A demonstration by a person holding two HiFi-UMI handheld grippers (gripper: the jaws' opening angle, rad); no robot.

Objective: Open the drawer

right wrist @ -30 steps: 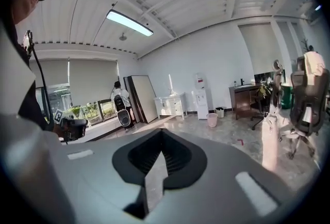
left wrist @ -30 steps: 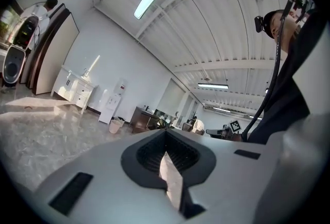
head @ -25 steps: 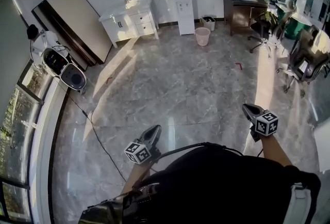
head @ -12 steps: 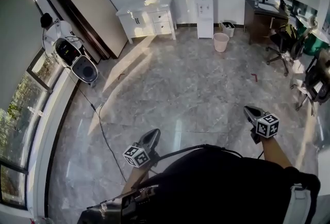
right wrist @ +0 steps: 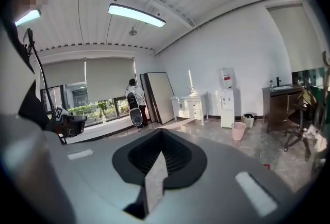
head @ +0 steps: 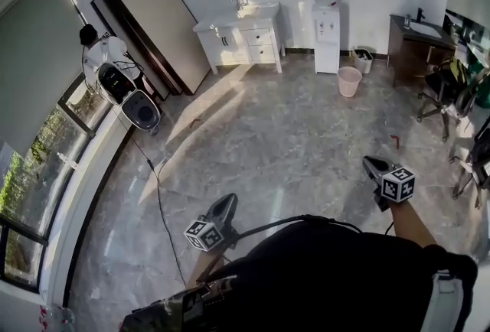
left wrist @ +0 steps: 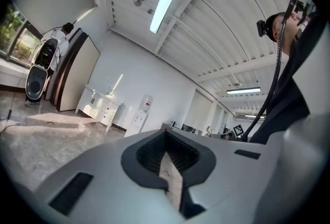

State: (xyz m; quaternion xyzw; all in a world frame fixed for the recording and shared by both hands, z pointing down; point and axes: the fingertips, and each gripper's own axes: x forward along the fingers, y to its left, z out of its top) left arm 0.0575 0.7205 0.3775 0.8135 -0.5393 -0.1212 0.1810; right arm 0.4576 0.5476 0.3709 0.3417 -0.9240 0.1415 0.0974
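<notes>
Head view, change: the white drawer cabinet [head: 246, 36] on the far wall has slid rightward across the picture since a second ago. More of the window [head: 34, 170] has come in at left. The view has swung left while the person crosses the floor. The cabinet looks barely any nearer.
Head view, task thing: the cabinet stands far off, between the leaning board [head: 157, 24] on its left and the water dispenser [head: 325, 13] on its right. Its drawers look closed, though it is too small to be sure.
Head view, grippers: the left gripper [head: 227, 203] and right gripper [head: 369, 163] are held out near the person's dark-clad body, well apart from the cabinet. Each nose comes to a closed point and carries nothing.
Meaning for task: I judge this to be the approach only. No drawer front has been reached, and the whole pull remains.
Left gripper view: the jaws are pressed together with nothing between them. The cabinet sits small at far left, past the nose.
Right gripper view: the jaws likewise meet and are empty. The cabinet is at far middle, with the dispenser and a pink bin [head: 349, 81] to its right.
Writing: none is legible. The red label on the dispenser bottle is too small to read. The marker cubes show black-and-white squares only.
</notes>
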